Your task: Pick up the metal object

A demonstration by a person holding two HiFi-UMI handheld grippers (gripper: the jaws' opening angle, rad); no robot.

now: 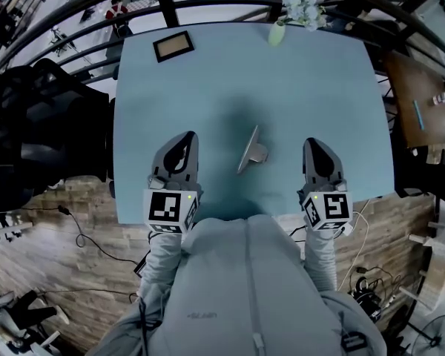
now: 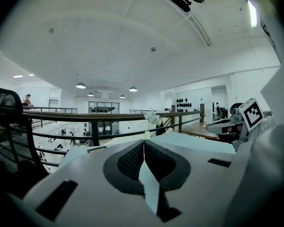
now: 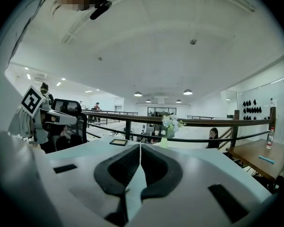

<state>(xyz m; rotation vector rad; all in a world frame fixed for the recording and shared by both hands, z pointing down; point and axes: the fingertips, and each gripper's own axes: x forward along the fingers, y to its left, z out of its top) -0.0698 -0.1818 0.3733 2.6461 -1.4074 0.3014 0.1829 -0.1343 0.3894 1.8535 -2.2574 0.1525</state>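
Observation:
The metal object (image 1: 251,151), a thin grey plate propped on a small foot, stands on the light blue table (image 1: 208,87) near its front edge. It lies between my two grippers and touches neither. My left gripper (image 1: 186,136) hangs over the table to the object's left, and in its own view the jaws (image 2: 144,142) meet with nothing between them. To the object's right, my right gripper (image 1: 313,142) is likewise shut and empty (image 3: 140,145). Neither gripper view shows the metal object.
A small picture frame (image 1: 173,45) lies at the table's far left, and a vase of white flowers (image 1: 278,32) stands at the far edge. A dark railing (image 3: 199,123) runs behind. A black chair (image 1: 37,124) sits left, a wooden table (image 1: 419,99) right.

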